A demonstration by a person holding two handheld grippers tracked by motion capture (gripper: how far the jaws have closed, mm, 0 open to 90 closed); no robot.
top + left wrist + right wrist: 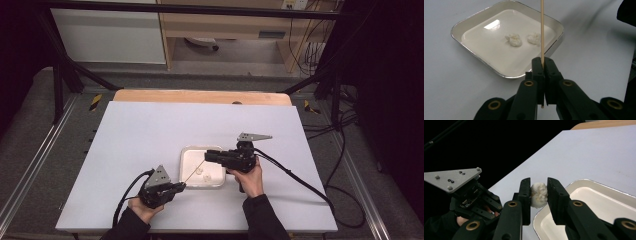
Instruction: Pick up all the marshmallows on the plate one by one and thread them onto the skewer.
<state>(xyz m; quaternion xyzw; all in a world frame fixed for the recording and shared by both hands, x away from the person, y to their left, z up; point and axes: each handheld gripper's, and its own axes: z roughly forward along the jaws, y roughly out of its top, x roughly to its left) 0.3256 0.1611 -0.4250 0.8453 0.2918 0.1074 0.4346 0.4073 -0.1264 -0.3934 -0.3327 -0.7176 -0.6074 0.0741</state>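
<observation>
thin wooden skewer (542, 30) is clamped upright between the pressed-together jaws of the left gripper (542, 65), with its lower end showing just below the jaw tips and its shaft rising past the near edge of the shallow square white tray with a silver rim (506, 75). in the high view the left gripper (181, 186) sits just beside the tray's near left corner, and the skewer (194, 170) slants up and forward over the tray. right gripper (538, 195) pinches a small white lumpy ball of soft food (538, 195) between its two black jaws, held in the air above the tray's rim (574, 184). in the high view the right gripper (207, 155) reaches over the tray from its right side. two more white lumps (514, 40) (534, 38) lie side by side on the tray floor, apart from each other. tray rests on the pale grey tabletop (150, 130), toward its near centre.
</observation>
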